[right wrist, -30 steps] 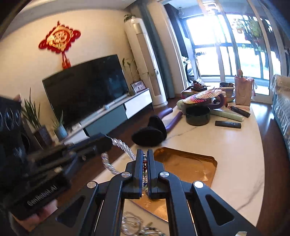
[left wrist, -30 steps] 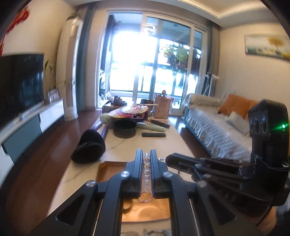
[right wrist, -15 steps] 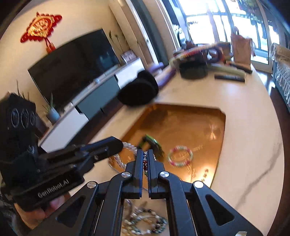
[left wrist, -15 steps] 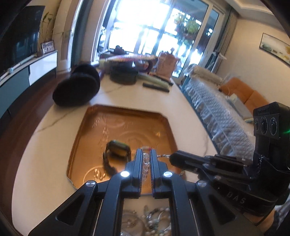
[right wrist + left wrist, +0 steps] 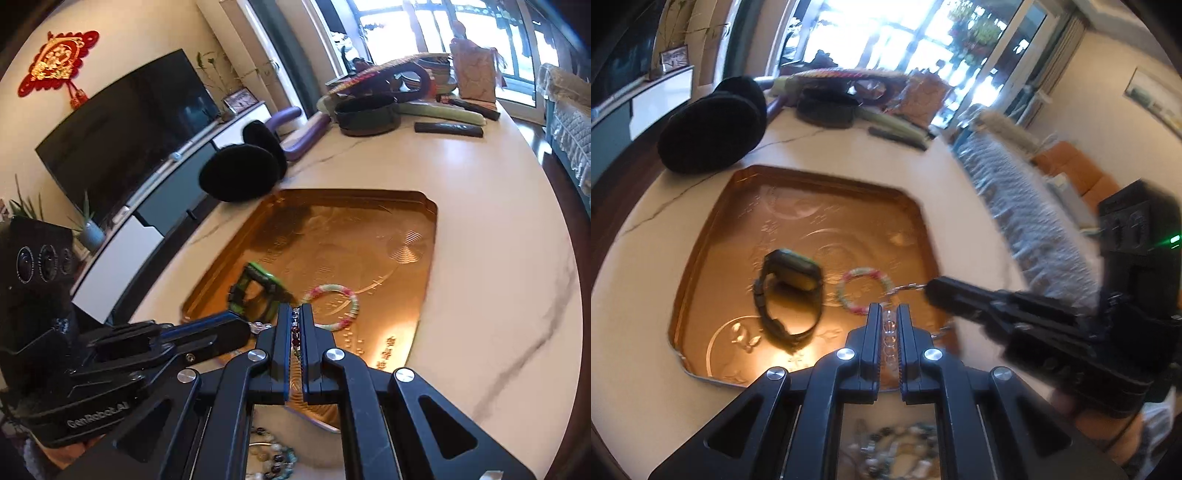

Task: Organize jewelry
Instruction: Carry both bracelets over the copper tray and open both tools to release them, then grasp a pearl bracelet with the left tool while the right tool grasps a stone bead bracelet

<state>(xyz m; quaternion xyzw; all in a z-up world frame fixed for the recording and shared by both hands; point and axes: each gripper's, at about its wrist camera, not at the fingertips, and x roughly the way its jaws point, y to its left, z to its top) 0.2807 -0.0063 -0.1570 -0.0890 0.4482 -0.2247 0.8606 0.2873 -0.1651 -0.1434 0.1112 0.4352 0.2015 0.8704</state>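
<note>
Both grippers hold one beaded necklace over the near edge of a gold tray (image 5: 713, 236) (image 5: 417, 280). My left gripper (image 5: 889, 314) is shut on its clear beads (image 5: 889, 334). My right gripper (image 5: 294, 314) is shut on its dark red beads (image 5: 294, 334). The right gripper also shows in the left wrist view (image 5: 932, 291) with a bit of chain at its tip. In the tray lie a green-faced watch (image 5: 792, 273) (image 5: 258, 284) and a pink and green bead bracelet (image 5: 864, 291) (image 5: 332, 306). More bead jewelry (image 5: 897, 446) (image 5: 273, 458) lies on the table below the grippers.
A black round cushion (image 5: 709, 129) (image 5: 240, 177) sits beyond the tray. At the table's far end are a black bowl (image 5: 365, 114), a colourful fan, a remote (image 5: 448, 129) and a bag. A sofa (image 5: 1027, 206) runs along the right, a TV (image 5: 122, 125) along the left.
Both grippers have tilted down and lowered toward the tray with the necklace held between them. The tray and its watch and bracelet have come into fuller view.
</note>
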